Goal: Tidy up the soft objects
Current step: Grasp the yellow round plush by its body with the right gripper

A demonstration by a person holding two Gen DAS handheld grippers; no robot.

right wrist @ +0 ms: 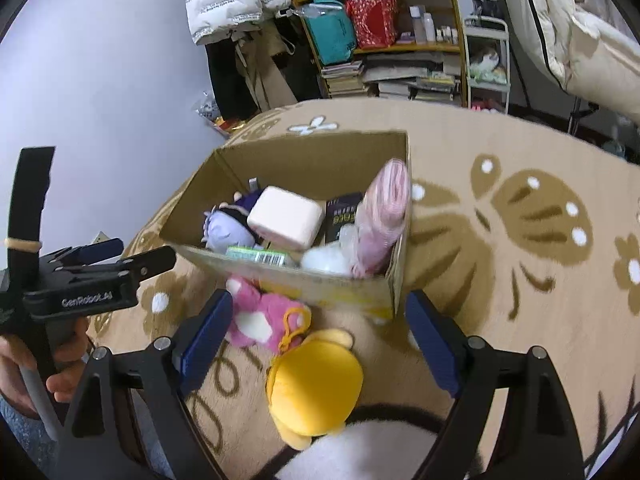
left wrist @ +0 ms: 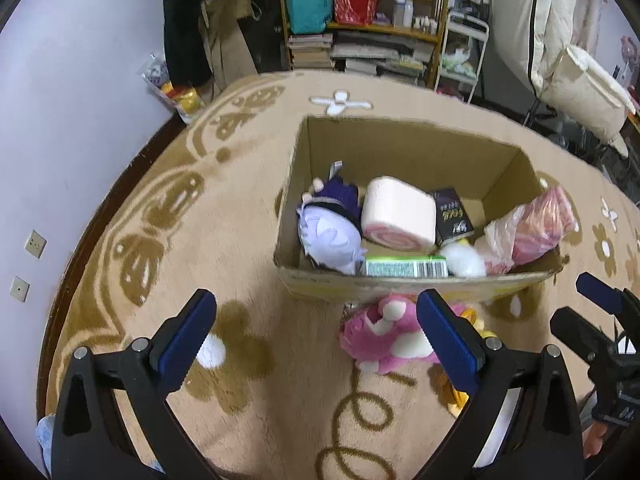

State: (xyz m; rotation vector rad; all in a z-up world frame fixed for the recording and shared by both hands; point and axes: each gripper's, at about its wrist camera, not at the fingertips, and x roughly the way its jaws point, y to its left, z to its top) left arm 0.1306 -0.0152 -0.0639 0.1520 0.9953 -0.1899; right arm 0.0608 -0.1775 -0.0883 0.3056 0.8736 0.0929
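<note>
While both claws gape wide and empty, left gripper (left wrist: 316,332) and right gripper (right wrist: 318,340) hover above fuzzy carpet (left wrist: 248,220); pink plush (left wrist: 384,334) touches the cardboard box (left wrist: 400,140) at six o'clock.

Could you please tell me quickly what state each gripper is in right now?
Left gripper: open, holding nothing.
Right gripper: open, holding nothing, above the yellow plush.

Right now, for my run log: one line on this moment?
left gripper open | right gripper open | pink plush, yellow plush on rug | box part-filled
</note>
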